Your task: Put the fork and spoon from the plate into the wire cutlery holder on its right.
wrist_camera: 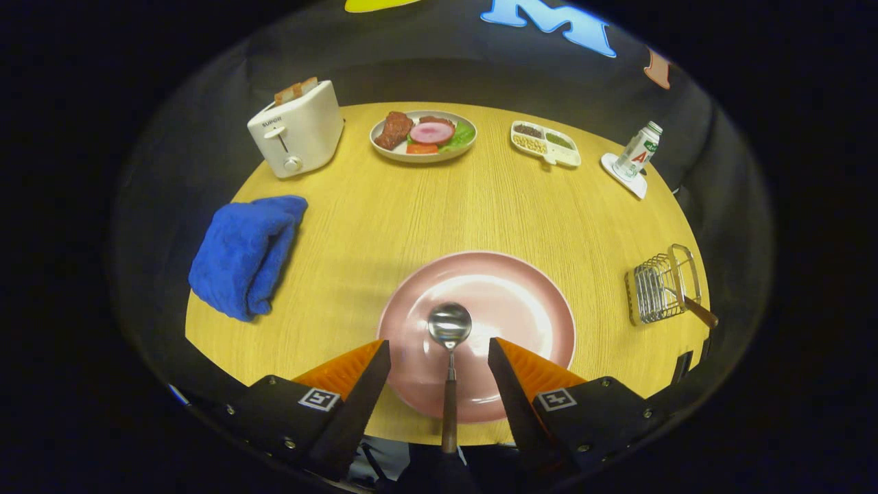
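Observation:
A spoon point(449, 324) with a shiny bowl and a brown handle lies on the pink plate point(528, 302), its handle reaching back over the plate's near rim. My gripper point(439, 342) is open, with an orange finger on each side of the spoon's neck and neither touching it. The wire cutlery holder point(657, 285) stands to the right of the plate near the table's edge. A brown utensil handle point(699, 312) sticks out of the holder toward the right; its head is hidden among the wires.
A blue towel point(243, 254) lies left of the plate. At the table's far side stand a white toaster point(298, 130) with toast, a plate of food point(423, 134), a divided dish point(545, 143) and a small bottle point(638, 151) on a coaster.

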Action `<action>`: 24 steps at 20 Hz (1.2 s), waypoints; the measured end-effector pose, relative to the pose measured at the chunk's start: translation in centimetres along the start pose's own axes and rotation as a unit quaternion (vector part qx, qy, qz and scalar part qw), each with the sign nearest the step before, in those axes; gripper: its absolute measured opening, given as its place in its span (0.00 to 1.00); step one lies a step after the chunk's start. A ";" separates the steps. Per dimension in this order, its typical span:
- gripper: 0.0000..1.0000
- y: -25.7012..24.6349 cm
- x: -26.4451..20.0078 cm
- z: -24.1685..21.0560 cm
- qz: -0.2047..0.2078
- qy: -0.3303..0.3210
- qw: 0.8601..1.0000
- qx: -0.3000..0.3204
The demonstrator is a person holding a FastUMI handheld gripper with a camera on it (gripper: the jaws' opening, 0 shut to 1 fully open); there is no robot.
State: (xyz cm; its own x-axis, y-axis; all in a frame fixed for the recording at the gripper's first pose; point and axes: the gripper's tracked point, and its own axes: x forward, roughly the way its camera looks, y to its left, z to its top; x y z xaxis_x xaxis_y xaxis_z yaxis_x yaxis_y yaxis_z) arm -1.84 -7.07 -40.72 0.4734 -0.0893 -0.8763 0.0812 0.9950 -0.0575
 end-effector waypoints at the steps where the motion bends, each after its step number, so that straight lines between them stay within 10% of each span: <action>1: 0.89 -0.1 0.4 -0.5 -0.001 0.009 1.000 0.000; 13: 0.74 -1.3 4.1 -4.7 -0.017 0.094 0.995 -0.021; 14: 0.51 -1.2 4.3 -4.9 -0.016 0.100 0.995 -0.024; 17: 0.46 -1.0 3.8 -5.2 -0.013 0.113 0.993 -0.035; 18: 0.24 -1.1 4.6 -5.3 -0.013 0.117 0.992 -0.037; 24: 0.05 -0.6 4.6 -4.8 0.002 0.117 0.993 -0.031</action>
State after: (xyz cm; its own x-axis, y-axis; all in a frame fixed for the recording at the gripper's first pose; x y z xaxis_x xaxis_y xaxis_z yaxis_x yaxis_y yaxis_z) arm -3.88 -7.87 -47.03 0.2558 -0.0792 -0.9635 0.0209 0.9969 -0.0764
